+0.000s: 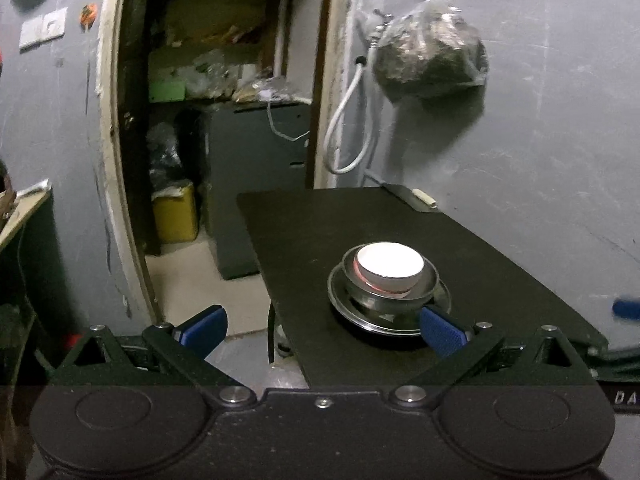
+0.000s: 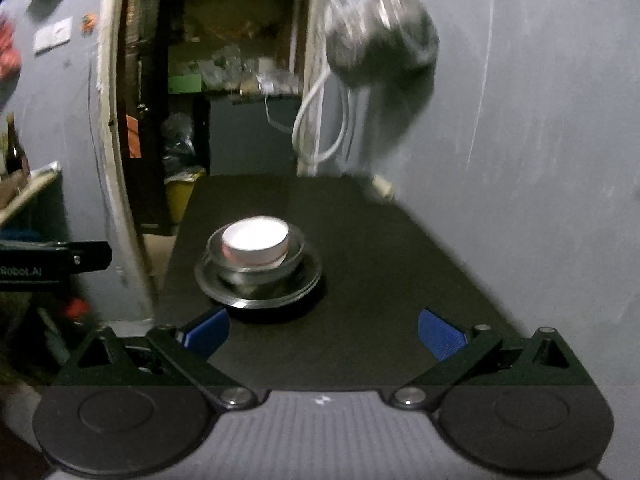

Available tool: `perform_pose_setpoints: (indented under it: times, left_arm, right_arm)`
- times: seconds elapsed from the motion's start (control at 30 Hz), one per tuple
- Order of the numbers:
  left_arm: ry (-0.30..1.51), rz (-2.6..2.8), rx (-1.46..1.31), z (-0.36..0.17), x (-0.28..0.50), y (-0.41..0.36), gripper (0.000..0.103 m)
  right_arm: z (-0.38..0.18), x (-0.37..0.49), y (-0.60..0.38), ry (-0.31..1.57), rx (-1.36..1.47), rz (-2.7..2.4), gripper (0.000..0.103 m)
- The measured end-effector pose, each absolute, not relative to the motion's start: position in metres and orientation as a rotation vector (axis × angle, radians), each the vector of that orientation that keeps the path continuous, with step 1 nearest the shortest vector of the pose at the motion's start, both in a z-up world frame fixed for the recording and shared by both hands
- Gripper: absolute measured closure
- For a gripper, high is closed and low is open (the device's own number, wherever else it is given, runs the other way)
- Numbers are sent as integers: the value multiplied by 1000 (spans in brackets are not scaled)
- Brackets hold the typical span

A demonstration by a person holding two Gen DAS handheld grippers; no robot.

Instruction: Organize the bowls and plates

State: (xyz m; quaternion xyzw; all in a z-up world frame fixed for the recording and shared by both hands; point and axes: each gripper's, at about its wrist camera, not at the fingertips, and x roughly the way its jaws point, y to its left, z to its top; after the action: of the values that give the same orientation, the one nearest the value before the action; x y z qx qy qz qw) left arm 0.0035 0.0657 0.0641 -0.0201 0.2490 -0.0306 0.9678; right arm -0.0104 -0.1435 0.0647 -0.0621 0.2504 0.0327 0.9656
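Note:
A white bowl (image 1: 390, 266) sits nested in a steel bowl (image 1: 430, 278), which stands on a steel plate (image 1: 348, 310) on the black table (image 1: 320, 240). My left gripper (image 1: 322, 330) is open, its right blue fingertip just in front of the plate's rim and its left one off the table's edge. In the right wrist view the same white bowl (image 2: 256, 242), steel bowl (image 2: 294, 258) and plate (image 2: 308, 284) stand ahead and to the left. My right gripper (image 2: 324, 332) is open over the bare tabletop (image 2: 400, 260), holding nothing.
A grey wall (image 1: 540, 140) runs along the table's right side, with a hanging plastic bag (image 1: 432, 56) and a white cable (image 1: 344, 120). Left of the table an open doorway (image 1: 224, 100) shows cluttered shelves and a yellow container (image 1: 176, 216). The left gripper's body (image 2: 52, 264) shows at the left.

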Motion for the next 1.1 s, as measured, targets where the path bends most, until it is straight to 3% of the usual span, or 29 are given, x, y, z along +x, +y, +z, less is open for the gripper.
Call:
perform_pose_setpoints:
  times: [0.53, 1.1]
  left_arm:
    - [556, -54, -26, 61, -17, 20, 1]
    - [616, -6, 24, 65, -27, -6, 1]
  right_arm:
    - [71, -38, -193, 504, -166, 194, 0]
    - [72, -14, -242, 529, -5, 302, 0]
